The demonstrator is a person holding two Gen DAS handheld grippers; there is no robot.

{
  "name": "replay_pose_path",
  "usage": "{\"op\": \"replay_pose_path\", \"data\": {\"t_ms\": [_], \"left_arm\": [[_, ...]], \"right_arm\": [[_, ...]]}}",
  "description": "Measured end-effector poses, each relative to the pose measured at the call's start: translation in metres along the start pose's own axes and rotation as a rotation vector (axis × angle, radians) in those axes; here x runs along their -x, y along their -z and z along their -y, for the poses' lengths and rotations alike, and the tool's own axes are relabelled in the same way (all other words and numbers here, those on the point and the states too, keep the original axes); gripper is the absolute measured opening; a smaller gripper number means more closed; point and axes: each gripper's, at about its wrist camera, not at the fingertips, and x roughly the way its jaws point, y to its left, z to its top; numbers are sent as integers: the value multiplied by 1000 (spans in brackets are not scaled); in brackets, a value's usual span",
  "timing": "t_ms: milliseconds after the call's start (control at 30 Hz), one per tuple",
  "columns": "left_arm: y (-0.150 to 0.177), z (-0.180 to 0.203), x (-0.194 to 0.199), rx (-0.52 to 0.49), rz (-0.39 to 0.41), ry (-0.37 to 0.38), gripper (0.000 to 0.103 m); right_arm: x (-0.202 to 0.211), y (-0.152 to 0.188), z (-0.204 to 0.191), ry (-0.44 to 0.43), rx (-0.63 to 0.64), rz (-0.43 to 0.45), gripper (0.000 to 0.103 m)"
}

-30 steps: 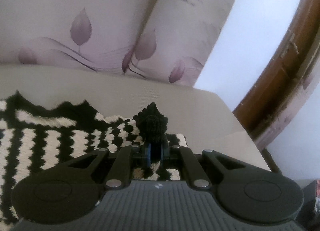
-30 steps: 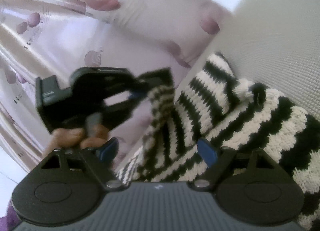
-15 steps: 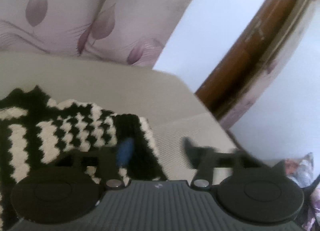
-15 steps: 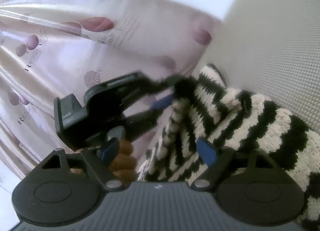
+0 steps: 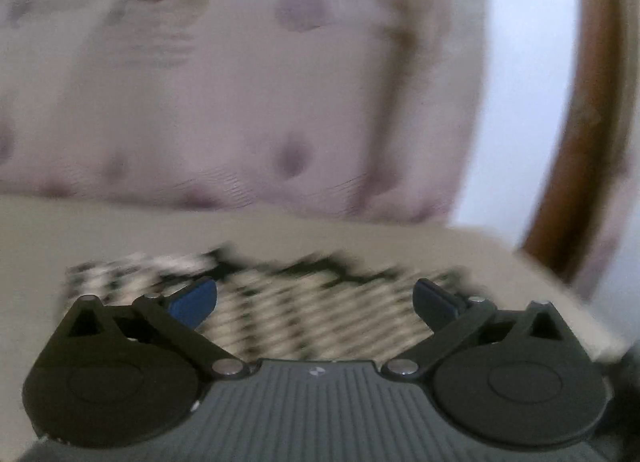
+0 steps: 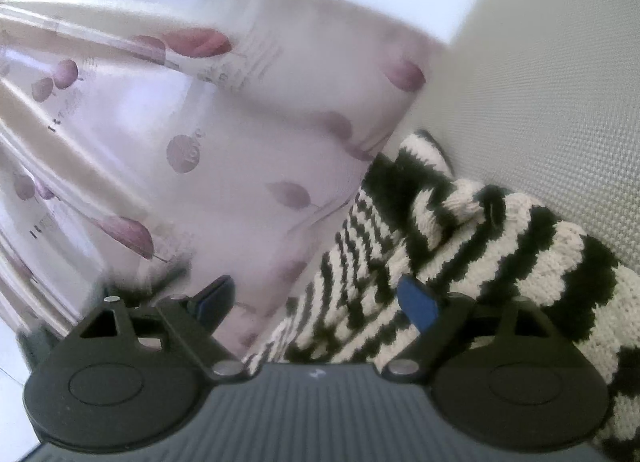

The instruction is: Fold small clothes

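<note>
You have just let go with your left gripper (image 5: 314,300): a second ago it was pinched shut on a black corner of the striped knit garment (image 5: 304,322), and now its fingers (image 5: 192,300) are spread wide and opening the last bit, with nothing pressed between them. The garment lies flat on the beige surface (image 5: 120,230) beyond and below the fingers, blurred in the left wrist view. In the right wrist view your left gripper, which was there holding up a flap half a second ago, is gone, and the garment (image 6: 460,246) lies bunched against the floral curtain (image 6: 200,142). That suggests one fold has been laid down and released.

Your right gripper (image 6: 316,302) has stayed put. Its fingers (image 6: 416,304) are apart and widening slightly; the right one is just in front of the knit, but I cannot tell whether it touches, and nothing is clamped.
</note>
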Motion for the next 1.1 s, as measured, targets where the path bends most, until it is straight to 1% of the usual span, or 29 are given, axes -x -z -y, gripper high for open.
{"op": "replay_pose_path", "data": {"t_ms": [67,133,167,200,233,267,300,367,400,467,500,533,600,633,667,733,767,800,833,867,900,933,967,1000,1067,1100], "left_arm": [[15,-35,3,48,-13,-44,102],[28,-70,2,156,-21,-60,101],[37,-88,-1,239,-33,-56,101],[45,-101,-4,302,-43,-50,100],[52,-109,-6,345,-41,-43,97],[51,-113,-3,365,-18,-33,100],[50,-111,-2,353,-7,-37,101],[47,-101,-8,296,-38,-112,101],[46,-98,-9,271,-40,-121,102],[45,-92,-13,234,-45,-113,103],[45,-93,-12,232,-45,-115,103],[46,-93,-11,240,-39,-113,103],[48,-98,-10,274,-26,-100,103],[53,-104,-2,293,-19,-97,103],[54,-108,-2,319,-11,-102,103],[56,-114,-2,378,-22,-131,103],[58,-121,-3,424,-30,-125,103],[59,-127,-2,458,-8,-103,103],[60,-130,1,483,4,-96,103],[61,-132,2,495,12,-95,103],[60,-131,2,488,13,-101,103],[59,-129,2,476,11,-107,103],[58,-126,1,460,11,-113,103],[57,-124,2,446,13,-114,103],[56,-120,3,423,22,-114,103],[56,-119,1,416,23,-116,103]], "right_arm": [[-3,0,-3,27,21,-17,89],[-7,-4,-12,72,50,-49,88],[-9,-7,-19,76,76,-57,88],[-11,-12,-27,72,121,-64,86],[-15,-17,-39,80,193,-68,86],[-19,-25,-51,106,276,-68,86],[-26,-34,-60,144,349,-75,86],[-41,-53,-66,219,428,-73,86],[-52,-65,-64,258,442,-72,86],[-75,-82,-54,304,448,-117,86],[-85,-86,-50,331,457,-131,84],[-95,-88,-46,347,471,-156,80],[-115,-86,-38,377,511,-239,51],[-125,-81,-34,414,544,-279,44],[-131,-76,-30,452,574,-311,35],[-131,-76,-29,469,590,-312,33],[-128,-80,-34,483,586,-302,34],[-123,-84,-41,471,576,-279,36],[-116,-91,-52,406,566,-250,37],[-114,-97,-64,344,582,-243,37],[-117,-102,-76,300,616,-261,38],[-124,-106,-88,239,655,-298,40],[-133,-110,-97,188,688,-335,44],[-148,-111,-105,158,730,-374,50],[-183,-110,-108,150,812,-479,57],[-200,-105,-106,159,863,-527,57]]}}
